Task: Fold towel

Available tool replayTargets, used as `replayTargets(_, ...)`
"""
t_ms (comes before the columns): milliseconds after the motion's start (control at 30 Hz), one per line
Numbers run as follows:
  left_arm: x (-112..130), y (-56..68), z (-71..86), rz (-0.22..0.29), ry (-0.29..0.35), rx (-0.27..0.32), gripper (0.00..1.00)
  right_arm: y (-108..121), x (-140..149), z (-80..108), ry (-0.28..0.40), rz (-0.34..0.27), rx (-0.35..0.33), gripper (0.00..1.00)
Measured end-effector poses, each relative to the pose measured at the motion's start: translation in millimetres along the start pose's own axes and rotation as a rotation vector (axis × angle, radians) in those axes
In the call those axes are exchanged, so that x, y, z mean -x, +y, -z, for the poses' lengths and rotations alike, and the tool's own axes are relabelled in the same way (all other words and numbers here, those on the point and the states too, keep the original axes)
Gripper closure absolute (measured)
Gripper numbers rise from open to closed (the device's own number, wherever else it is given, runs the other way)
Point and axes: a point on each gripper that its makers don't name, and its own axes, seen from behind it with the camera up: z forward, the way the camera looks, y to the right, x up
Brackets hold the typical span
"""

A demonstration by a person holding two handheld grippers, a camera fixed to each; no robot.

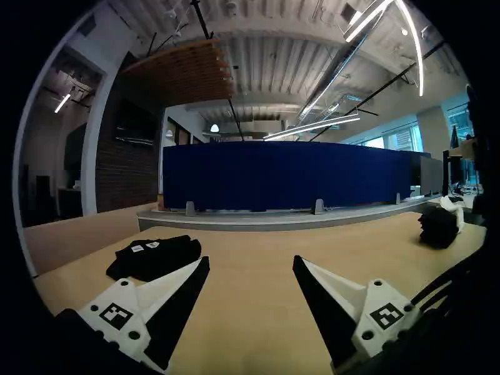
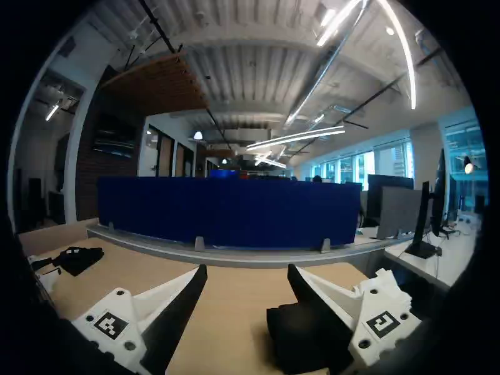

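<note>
My left claw (image 1: 250, 258) gapes wide, a folded black towel (image 1: 156, 255) at ten o'clock; my right claw (image 2: 247, 267), wide too, has crumpled black cloth (image 2: 299, 330) at five o'clock.

Long ceiling light strips (image 1: 312, 127) and daylight from windows (image 2: 340, 169) give even, moderately bright light. The desk (image 1: 262, 262) shows a soft sheen and only faint shadows. Fisheye distortion bends straight lines near the edges, and both views are sharp.
</note>
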Motion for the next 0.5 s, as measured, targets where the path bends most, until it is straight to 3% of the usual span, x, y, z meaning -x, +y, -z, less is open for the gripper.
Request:
replayTargets(200, 0, 0.1, -0.3, 0.0, 0.0, 0.0, 0.01, 8, 24, 1.7, 0.004, 0.01, 0.012, 0.0)
replayTargets(500, 0, -0.3, 0.5, 0.0, 0.0, 0.0, 0.01, 15, 65, 10.0, -0.003, -0.036, 0.014, 0.0)
